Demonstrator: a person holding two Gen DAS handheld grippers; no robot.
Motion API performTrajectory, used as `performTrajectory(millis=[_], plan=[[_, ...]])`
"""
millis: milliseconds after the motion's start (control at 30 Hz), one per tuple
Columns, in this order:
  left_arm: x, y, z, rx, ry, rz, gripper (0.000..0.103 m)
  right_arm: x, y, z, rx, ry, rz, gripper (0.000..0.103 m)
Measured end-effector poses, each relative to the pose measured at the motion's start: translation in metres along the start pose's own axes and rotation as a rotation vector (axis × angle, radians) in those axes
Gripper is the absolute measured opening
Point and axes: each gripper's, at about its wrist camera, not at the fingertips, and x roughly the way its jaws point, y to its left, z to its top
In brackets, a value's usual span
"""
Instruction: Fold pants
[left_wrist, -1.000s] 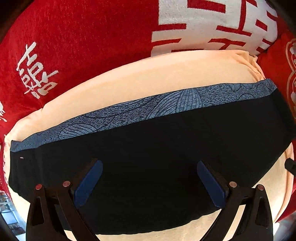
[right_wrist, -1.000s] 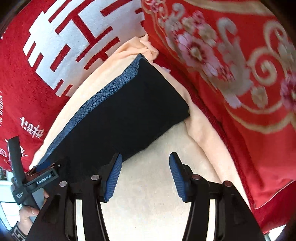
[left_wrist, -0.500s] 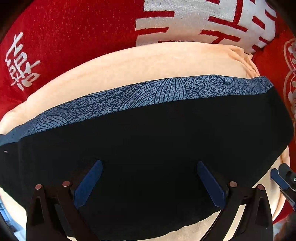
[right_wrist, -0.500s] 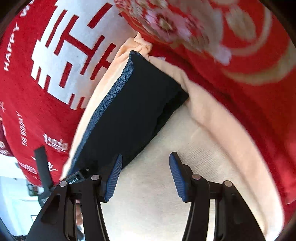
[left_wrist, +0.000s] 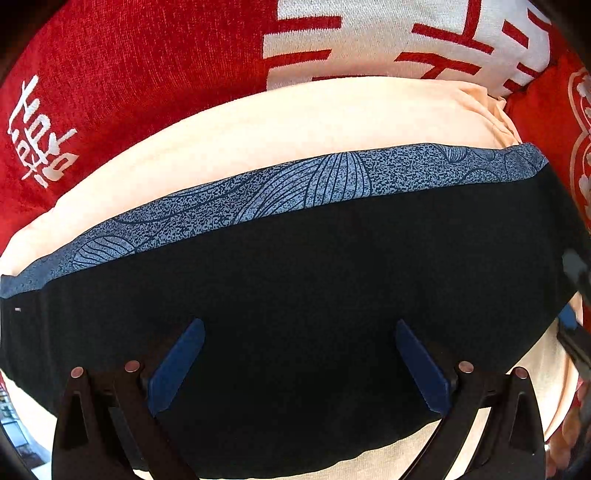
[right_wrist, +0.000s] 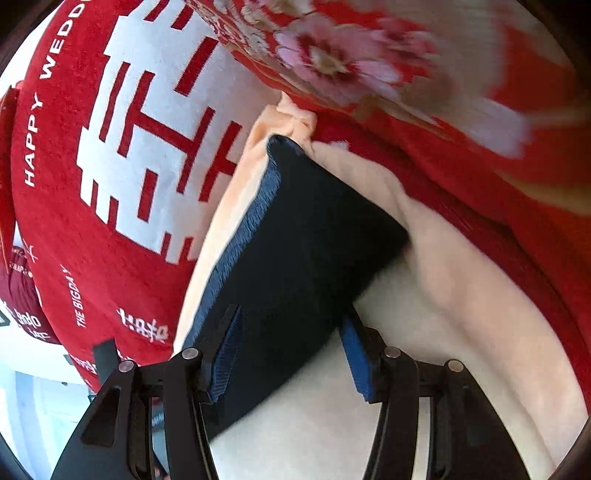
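pants (left_wrist: 314, 280): folded dark bundle, patterned blue band along its upper edge, lay mid-frame on cream cushion (left_wrist: 295, 122) | left tongs (left_wrist: 299, 362): spread wide over the fabric, grasping nothing | right tongs (right_wrist: 291, 354): released, straddling the bundle's lower corner | red cover (right_wrist: 92, 166) upper left

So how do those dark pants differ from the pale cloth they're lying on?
The pants are near black with a speckled blue patterned band along one edge; the pale cloth is plain cream. The pants are folded into a compact rectangle, while the cloth spreads wider, showing on all sides of them. The pants' edges look straight; the cloth bunches at its far corner. Both are soft fabric lying flat on the red bedding.
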Motion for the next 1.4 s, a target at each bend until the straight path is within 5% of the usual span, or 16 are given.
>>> performTrajectory(millis=[200,267,300,333,367,433,567,667,767,1167,1267,1400], plan=[[0.006,0.014,-0.001,0.001,-0.005,-0.004,0.103,0.017,0.007,0.011,0.024,-0.016,0.017,0.059],[0.005,0.015,-0.003,0.003,-0.011,-0.007,0.103,0.023,0.009,0.016,0.054,0.035,0.002,0.044],[0.004,0.017,-0.004,0.003,-0.014,-0.008,0.103,0.025,0.008,0.017,0.074,0.057,0.023,0.011],[0.000,0.019,-0.003,-0.005,-0.019,-0.013,0.096,0.025,0.008,0.018,0.088,0.062,0.041,0.012],[-0.006,0.021,-0.003,-0.018,-0.039,-0.023,0.074,0.023,0.010,0.018,0.094,0.063,0.059,0.012],[-0.019,0.025,-0.003,-0.028,-0.076,-0.046,0.064,0.016,0.018,0.017,0.083,0.055,0.090,0.012],[-0.029,0.031,-0.007,-0.007,-0.134,-0.045,0.064,0.002,0.045,0.014,0.023,0.046,0.134,0.012],[-0.009,0.037,-0.016,-0.020,-0.073,-0.099,0.064,-0.004,0.071,0.009,-0.058,0.044,0.127,0.013],[-0.011,0.026,-0.028,0.066,-0.191,-0.056,0.064,-0.004,0.097,0.001,-0.143,0.040,0.090,0.013],[-0.012,0.050,-0.029,0.105,-0.207,-0.211,0.068,0.007,0.204,-0.054,-0.438,0.025,-0.085,0.013],[-0.025,0.084,-0.034,0.059,-0.183,-0.241,0.075,0.020,0.235,-0.078,-0.538,0.029,-0.153,0.013],[-0.045,0.171,-0.052,-0.065,-0.199,-0.186,0.085,0.053,0.267,-0.124,-0.681,0.044,-0.257,0.015]])
